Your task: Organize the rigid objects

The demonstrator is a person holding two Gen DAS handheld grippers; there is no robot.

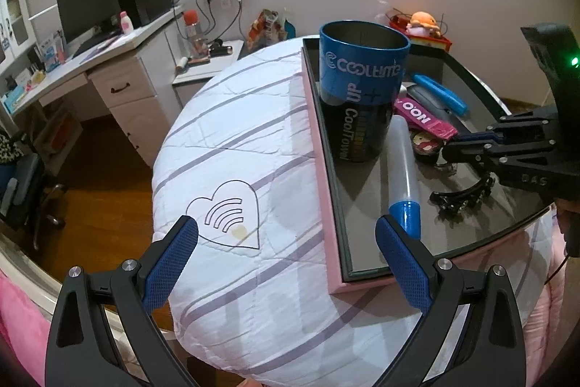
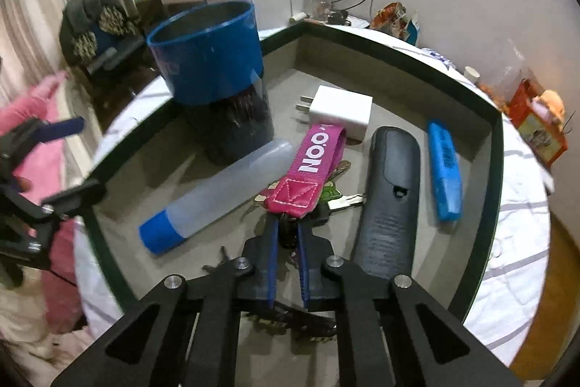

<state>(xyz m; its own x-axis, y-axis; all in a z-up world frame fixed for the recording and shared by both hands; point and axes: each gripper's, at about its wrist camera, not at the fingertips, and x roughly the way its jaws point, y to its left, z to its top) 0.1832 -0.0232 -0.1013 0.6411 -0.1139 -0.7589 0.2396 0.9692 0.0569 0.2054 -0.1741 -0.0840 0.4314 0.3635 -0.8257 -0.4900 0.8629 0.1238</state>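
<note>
Magenta woven strap point(image 2: 308, 165) printed "NOON" in white lies mid-tray, its long axis running from the near edge toward the far wall, its stitched end nearest you. Your right gripper point(image 2: 288, 234) is closed at that stitched end, its blue pads pinched together on the dark keyring bunch point(image 2: 286, 231) under the strap; a silver key point(image 2: 344, 202) sticks out sideways beside it. Your left gripper point(image 1: 286, 242) hangs with its jaws spread wide and nothing between them, over the quilted white bedspread point(image 1: 235, 151) just outside the tray's near-left corner.

The shallow dark tray with a pink outer edge point(image 1: 322, 169) carries everything else. At its left side stands the blue and black cylindrical can point(image 1: 362, 89), upright, reading "COOLtime" on the blue band and "CoolTowel" down the black body. A translucent plastic tube with a blue cap point(image 2: 217, 194) lies against the can's foot, slanting from the near-left corner toward the centre, cap nearest you. A white plug charger point(image 2: 342, 111) sits by the far wall, prongs pointing at the can. Right of the strap, a black textured case point(image 2: 389, 198) lies lengthwise, and a blue marker point(image 2: 446, 169) lies alongside near the right wall; its print is too blurred to read. A black toothed hair clip point(image 1: 464, 196) rests near the near edge.
</note>
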